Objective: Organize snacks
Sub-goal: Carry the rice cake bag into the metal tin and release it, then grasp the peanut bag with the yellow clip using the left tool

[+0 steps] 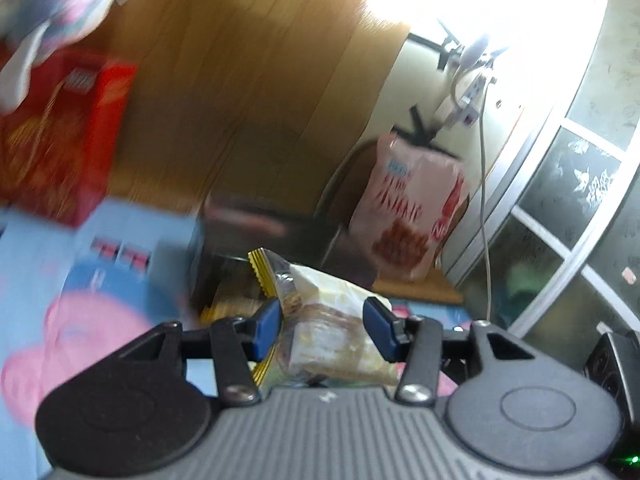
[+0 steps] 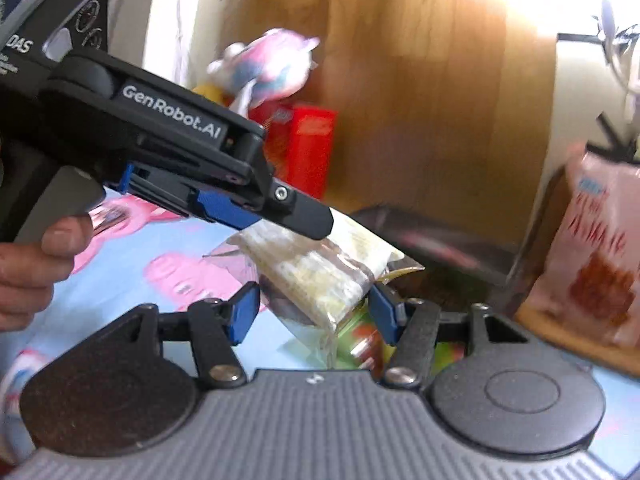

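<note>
L gripper (image 1: 323, 330): blue pads pressed on both sides of a clear snack pack (image 1: 332, 320) w/ gold crimped edge, lifted off the blue cartoon cloth (image 1: 48, 264). R gripper (image 2: 314, 316) clamps the same pack (image 2: 320, 268) from its other end; L tool crosses in above-left of it, a hand (image 2: 28, 260) on the handle. Just beyond the pack: dark tray (image 1: 248, 216). Further right: pink snack bag (image 1: 412, 208). Far left: red box (image 1: 64, 136), plush toy on top (image 1: 68, 4). All blurred.
</note>
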A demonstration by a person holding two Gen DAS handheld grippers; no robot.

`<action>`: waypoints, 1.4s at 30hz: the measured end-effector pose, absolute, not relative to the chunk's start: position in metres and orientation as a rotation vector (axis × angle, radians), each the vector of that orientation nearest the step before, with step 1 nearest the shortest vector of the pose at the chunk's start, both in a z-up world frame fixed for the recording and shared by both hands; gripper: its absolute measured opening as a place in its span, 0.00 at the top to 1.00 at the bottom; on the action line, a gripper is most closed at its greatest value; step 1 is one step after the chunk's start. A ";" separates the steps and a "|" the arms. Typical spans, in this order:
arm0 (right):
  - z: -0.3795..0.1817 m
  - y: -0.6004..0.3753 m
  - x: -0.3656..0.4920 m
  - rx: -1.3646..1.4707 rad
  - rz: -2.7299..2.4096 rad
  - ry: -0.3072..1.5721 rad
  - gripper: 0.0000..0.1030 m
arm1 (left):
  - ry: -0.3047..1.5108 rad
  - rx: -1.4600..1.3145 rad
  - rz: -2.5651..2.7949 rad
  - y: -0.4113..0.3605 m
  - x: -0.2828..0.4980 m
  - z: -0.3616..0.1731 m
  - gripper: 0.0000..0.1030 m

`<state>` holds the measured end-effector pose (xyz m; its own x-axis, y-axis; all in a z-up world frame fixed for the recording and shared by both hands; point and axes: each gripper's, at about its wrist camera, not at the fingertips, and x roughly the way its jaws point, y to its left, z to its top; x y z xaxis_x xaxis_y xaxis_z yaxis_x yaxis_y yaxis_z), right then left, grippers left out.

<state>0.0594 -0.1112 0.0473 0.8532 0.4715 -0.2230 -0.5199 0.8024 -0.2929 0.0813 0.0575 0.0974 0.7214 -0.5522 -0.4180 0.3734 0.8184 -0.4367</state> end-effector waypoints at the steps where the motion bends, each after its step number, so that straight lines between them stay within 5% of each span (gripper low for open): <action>1: 0.055 -0.114 0.070 -0.350 0.526 0.140 0.40 | 0.555 -0.333 -0.525 0.054 0.092 0.101 0.56; 14: 0.075 -0.134 0.202 -0.252 0.419 0.339 0.36 | 0.626 -0.364 -0.481 0.020 0.226 0.064 0.54; 18: 0.080 -0.155 0.192 -0.174 0.404 0.305 0.19 | 0.604 -0.399 -0.513 0.034 0.212 0.064 0.47; 26: 0.060 -0.210 0.120 -0.070 0.410 0.206 0.09 | 0.551 -0.444 -0.473 0.082 0.154 0.061 0.38; 29: 0.049 -0.211 0.105 -0.080 0.416 0.228 0.14 | 0.583 -0.469 -0.454 0.092 0.145 0.050 0.37; 31: 0.046 -0.198 0.107 -0.113 0.451 0.267 0.37 | 0.621 -0.501 -0.443 0.096 0.145 0.041 0.40; 34: 0.043 -0.172 0.111 -0.170 0.504 0.298 0.50 | 0.654 -0.526 -0.439 0.095 0.148 0.034 0.44; 42: 0.033 -0.108 0.156 -0.368 0.473 0.370 0.55 | 0.714 -0.517 -0.432 0.087 0.156 0.016 0.50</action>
<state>0.1558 -0.1076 0.0325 0.8268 0.3695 -0.4240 -0.5003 0.8277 -0.2542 0.1564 0.0867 0.0160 0.6791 -0.5361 -0.5015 0.1957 0.7906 -0.5802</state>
